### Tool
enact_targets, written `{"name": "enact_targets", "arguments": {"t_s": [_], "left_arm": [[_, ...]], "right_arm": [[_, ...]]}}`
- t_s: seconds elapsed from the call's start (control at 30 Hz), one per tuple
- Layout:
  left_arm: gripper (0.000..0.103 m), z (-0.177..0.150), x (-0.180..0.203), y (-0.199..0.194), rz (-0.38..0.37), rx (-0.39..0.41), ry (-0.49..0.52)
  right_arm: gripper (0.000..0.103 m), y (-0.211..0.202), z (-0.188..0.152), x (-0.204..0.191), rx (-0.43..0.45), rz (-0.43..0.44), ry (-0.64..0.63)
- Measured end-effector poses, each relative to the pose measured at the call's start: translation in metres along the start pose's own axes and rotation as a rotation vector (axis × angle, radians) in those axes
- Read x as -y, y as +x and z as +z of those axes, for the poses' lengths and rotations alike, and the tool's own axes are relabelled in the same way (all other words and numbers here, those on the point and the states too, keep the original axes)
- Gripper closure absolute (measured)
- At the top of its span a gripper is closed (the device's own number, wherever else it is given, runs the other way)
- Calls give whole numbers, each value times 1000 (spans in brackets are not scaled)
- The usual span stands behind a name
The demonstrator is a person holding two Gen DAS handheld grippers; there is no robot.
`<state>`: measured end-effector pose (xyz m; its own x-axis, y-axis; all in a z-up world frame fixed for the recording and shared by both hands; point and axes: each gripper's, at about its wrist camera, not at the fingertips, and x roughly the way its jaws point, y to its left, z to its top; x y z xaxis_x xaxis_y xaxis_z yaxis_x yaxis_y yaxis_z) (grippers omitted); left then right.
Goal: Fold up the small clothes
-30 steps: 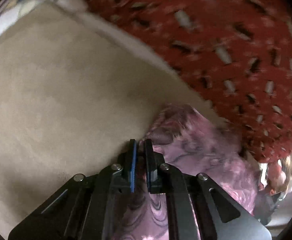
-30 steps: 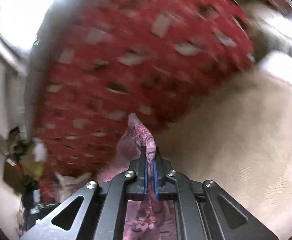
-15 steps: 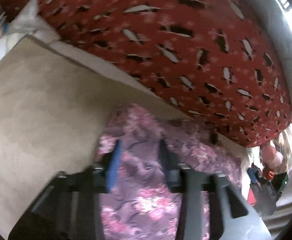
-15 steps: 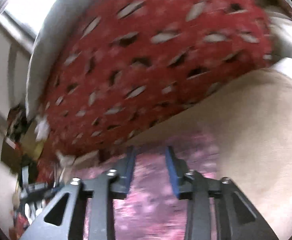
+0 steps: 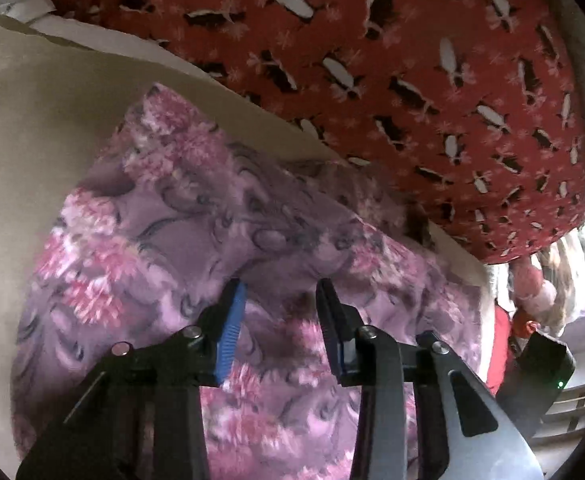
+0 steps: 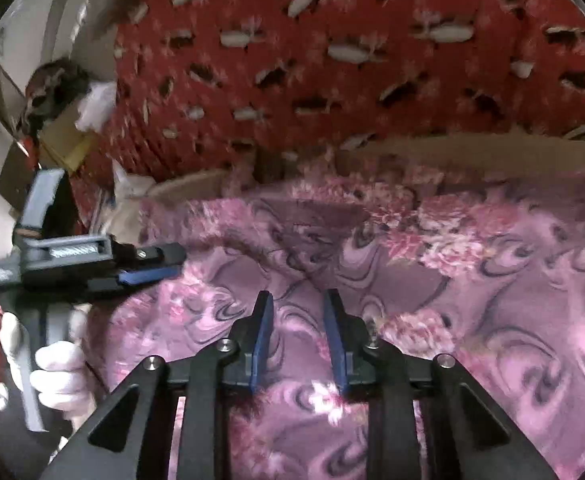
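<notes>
1. The purple floral cloth (image 5: pixel 196 240) lies spread on the beige cover (image 5: pixel 32 140), its far edge near the red patterned cushion (image 5: pixel 372 60).
2. The left gripper (image 5: pixel 278 288) hangs over the near part of the cloth with its jaws spread and nothing between them.
3. The right gripper (image 6: pixel 297 300) is likewise parted and empty, above the cloth's middle in the right wrist view.
4. That view also shows the left gripper out at the cloth's left edge, held by a white-gloved hand (image 6: pixel 58 372).
5. Progress: the cloth looks laid out, with a raised crease running across it. I cannot tell whether any fold is made.
6. Left to do, as I judge it: grip an edge or corners, fold the cloth over itself, and flatten it into a compact shape.
</notes>
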<state>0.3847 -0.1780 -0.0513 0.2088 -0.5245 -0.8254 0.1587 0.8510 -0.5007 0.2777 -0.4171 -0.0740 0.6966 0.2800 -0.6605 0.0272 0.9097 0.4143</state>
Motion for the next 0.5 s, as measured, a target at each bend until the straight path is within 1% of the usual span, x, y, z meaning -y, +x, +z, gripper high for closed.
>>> {"name": "enact_targets", "arguments": {"t_s": [0.03,0.07,0.1,0.13,0.2,0.23,0.3,0.33,0.37,0.4,0.47,0.5], "left_arm": [[69,-6,-1,-7,3,0,-6],[69,-15,-1,-15,-8,8,-5],[68,-23,-4,-21,-16,18,-2],[67,-34,-4,-24,-4,31,2],[67,-58,-6,-23,36,41,17],[67,-63,-6,-20,42,44,25],[67,-79,-4,-29,56,73,68],[67,-83,-4,-32,56,72,71],[67,-90,-6,-41,47,78,65],[67,-93,-7,-46,39,88,60],[67,-102,-16,-56,30,96,39],[67,-104,-20,-54,29,89,27]], "right_arm": [[72,-11,-5,-2,30,4,-3],[72,-22,-13,-4,56,16,-24],[72,-24,-19,-5,57,19,-36],[73,-26,-27,-5,43,10,-50],[74,-21,-46,0,-20,-37,-90],[74,-25,-52,1,-12,-34,-92],[74,-41,-56,7,1,-11,-27],[74,-54,-57,14,25,6,26],[74,-70,-61,20,67,9,61],[73,-86,-65,29,107,-1,88],[69,-105,-74,47,168,-35,146],[69,-109,-81,57,173,-53,179]]}}
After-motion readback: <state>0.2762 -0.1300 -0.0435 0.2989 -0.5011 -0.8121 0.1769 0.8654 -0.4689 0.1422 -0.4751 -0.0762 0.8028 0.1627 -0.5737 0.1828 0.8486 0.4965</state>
